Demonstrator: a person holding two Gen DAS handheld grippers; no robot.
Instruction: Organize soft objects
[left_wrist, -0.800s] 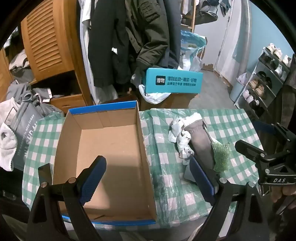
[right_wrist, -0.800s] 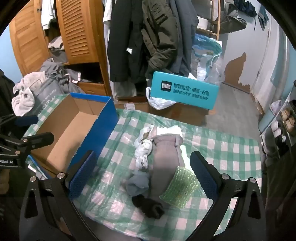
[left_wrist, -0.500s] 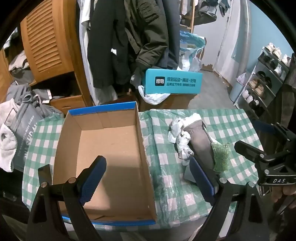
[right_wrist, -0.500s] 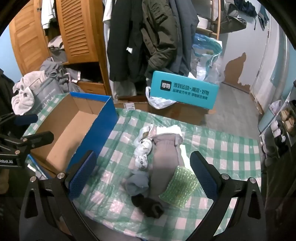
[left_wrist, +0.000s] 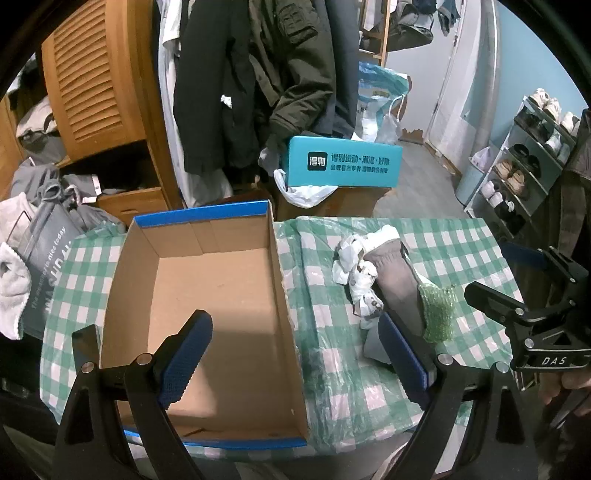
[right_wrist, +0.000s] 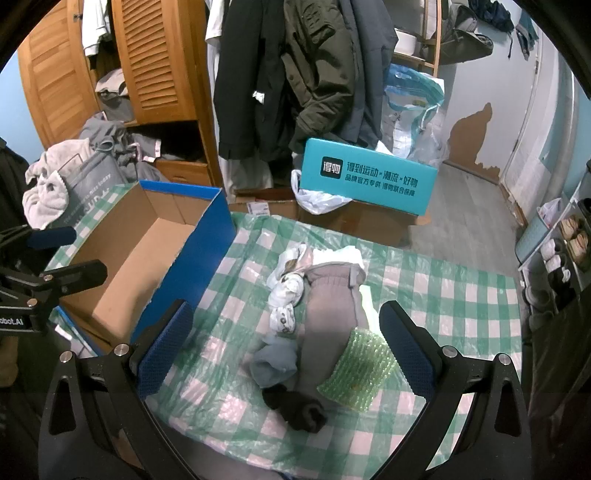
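Observation:
A pile of soft things lies on the green checked table: a grey-brown knit garment, a white patterned cloth, a light blue sock, a black sock and a green bubble-wrap piece. The pile also shows in the left wrist view. An empty blue cardboard box stands to the left of it. My left gripper is open above the box's near right wall. My right gripper is open above the pile's near end, holding nothing.
A teal printed box sits on a carton beyond the table's far edge. Hanging coats and a wooden wardrobe are behind. Grey bags and clothes lie at the left. A shoe rack stands at the right.
Almost nothing has changed; both grippers stay open and hover in place with only a slight drift.

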